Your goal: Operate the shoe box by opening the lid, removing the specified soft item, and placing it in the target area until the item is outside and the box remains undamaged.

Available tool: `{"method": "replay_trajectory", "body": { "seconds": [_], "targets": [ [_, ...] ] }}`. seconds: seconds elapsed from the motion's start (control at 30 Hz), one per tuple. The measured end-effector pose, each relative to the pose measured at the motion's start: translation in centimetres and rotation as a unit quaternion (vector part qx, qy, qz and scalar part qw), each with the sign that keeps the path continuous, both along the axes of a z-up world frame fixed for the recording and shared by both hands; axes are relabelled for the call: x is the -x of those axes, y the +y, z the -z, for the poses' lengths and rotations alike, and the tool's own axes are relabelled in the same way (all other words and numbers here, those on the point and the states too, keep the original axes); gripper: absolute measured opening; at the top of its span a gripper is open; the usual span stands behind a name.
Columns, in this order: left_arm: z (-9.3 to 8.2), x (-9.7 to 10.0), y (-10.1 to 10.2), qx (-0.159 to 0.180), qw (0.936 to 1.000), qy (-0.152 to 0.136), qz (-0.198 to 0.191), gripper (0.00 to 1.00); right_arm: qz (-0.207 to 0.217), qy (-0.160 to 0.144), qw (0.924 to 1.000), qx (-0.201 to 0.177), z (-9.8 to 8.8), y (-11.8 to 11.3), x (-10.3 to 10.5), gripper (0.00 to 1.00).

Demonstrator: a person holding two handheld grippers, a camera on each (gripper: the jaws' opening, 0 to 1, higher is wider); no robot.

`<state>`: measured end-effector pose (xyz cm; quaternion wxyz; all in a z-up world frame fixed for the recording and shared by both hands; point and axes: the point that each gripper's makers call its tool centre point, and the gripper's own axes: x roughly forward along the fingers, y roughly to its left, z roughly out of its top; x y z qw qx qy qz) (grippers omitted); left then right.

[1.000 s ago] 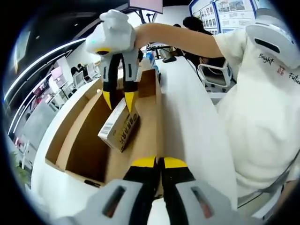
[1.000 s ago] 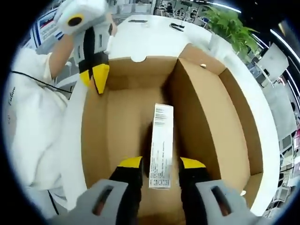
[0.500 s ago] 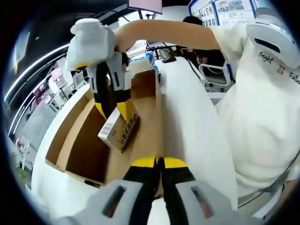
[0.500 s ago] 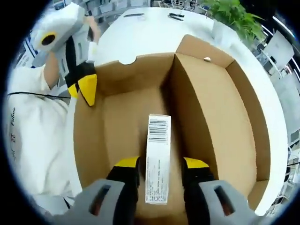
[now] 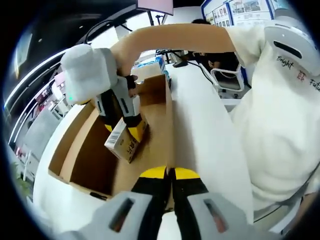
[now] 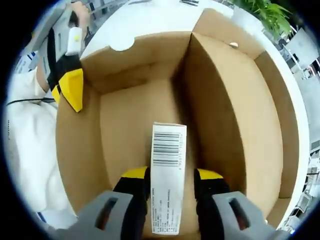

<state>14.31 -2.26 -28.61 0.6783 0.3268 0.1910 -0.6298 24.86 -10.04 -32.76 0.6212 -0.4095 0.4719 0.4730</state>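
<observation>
Right claw [image 6: 171, 175] straddling carton [image 6: 166, 182], not clenched; left claw [image 5: 169, 173] clamps box [image 5: 159, 107] wall.
Risk: carton slips toward 12 o'clock, or wall tears.

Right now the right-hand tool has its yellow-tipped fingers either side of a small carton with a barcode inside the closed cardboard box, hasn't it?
Not quite: the cardboard box is open, not closed. The right gripper view looks straight down into it, where the right gripper has its fingers either side of the small carton with a barcode. The left gripper view shows the left gripper at the box's near wall.
</observation>
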Motion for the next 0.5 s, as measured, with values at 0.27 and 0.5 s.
{"method": "replay_trajectory", "body": {
  "seconds": [0.27, 0.5],
  "targets": [
    [0.0, -0.1, 0.1, 0.002, 1.0, 0.0, 0.0, 0.02, -0.007, 0.017, 0.9995, 0.024, -0.2, -0.5, 1.5, 0.22],
    [0.0, -0.1, 0.1, 0.001, 1.0, 0.0, 0.002, 0.02, -0.013, 0.009, 0.9991, 0.039, -0.6, -0.9, 2.4, 0.21]
  ]
}}
